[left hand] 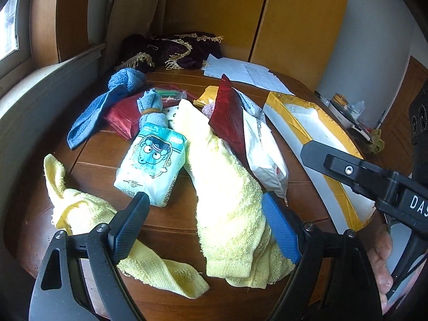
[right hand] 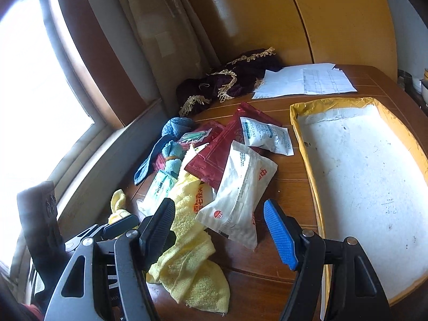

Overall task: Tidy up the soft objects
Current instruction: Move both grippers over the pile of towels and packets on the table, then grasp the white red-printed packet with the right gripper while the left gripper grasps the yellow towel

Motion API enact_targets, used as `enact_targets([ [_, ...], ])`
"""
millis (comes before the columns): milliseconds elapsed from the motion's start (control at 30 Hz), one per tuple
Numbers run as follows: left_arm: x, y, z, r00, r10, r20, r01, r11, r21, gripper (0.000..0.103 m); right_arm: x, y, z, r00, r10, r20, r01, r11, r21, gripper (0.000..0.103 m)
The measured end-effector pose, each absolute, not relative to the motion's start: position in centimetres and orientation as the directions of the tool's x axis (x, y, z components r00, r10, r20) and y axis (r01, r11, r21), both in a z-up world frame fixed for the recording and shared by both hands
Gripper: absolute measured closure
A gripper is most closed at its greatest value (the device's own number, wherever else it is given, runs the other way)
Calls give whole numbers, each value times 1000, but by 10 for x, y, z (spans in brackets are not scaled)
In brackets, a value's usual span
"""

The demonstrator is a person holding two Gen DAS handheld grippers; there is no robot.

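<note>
A yellow towel [left hand: 227, 200] lies crumpled across the near part of the wooden table [left hand: 171, 216], with its tail running left. My left gripper [left hand: 206, 224] hangs open just above it, the towel between and under its fingers. Behind the towel sit a tissue pack with a cartoon face [left hand: 151, 160], a blue towel [left hand: 107, 107], a red foil pouch [left hand: 227, 112] and a white packet [left hand: 264, 149]. In the right wrist view my right gripper [right hand: 219, 230] is open over the yellow towel [right hand: 187, 254] and the white packet [right hand: 238, 192], holding nothing.
A shallow white tray with a yellow rim [right hand: 358, 187] fills the right side of the table. Papers [right hand: 305, 80] and a dark fringed cloth [right hand: 235, 80] lie at the back. A window and sill run along the left, wooden cupboards [left hand: 267, 13] behind. A person's fingers [left hand: 382, 262] show at right.
</note>
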State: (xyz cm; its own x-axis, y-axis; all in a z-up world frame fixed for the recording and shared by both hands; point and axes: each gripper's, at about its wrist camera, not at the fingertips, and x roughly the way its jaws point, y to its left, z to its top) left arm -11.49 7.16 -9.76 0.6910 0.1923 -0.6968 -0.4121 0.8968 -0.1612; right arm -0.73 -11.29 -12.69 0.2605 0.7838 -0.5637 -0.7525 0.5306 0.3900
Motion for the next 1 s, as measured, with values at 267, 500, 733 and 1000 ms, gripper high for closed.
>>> enact_targets([
  [267, -115, 73, -102, 681, 186, -709, -416, 894, -166, 26, -5, -109, -136, 232, 792, -564, -742, 519, 424, 32],
  [500, -110, 73, -106, 677, 156, -719, -404, 895, -186, 33, 4, -112, -143, 189, 804, -563, -725, 501, 472, 32],
  [733, -111, 74, -106, 684, 137, -717, -387, 901, -197, 41, 3, -111, -140, 205, 803, -560, -722, 510, 467, 35],
  [1000, -99, 70, -113, 693, 61, -719, -332, 912, -243, 61, 34, -82, -154, 183, 724, -665, -672, 586, 453, 52],
])
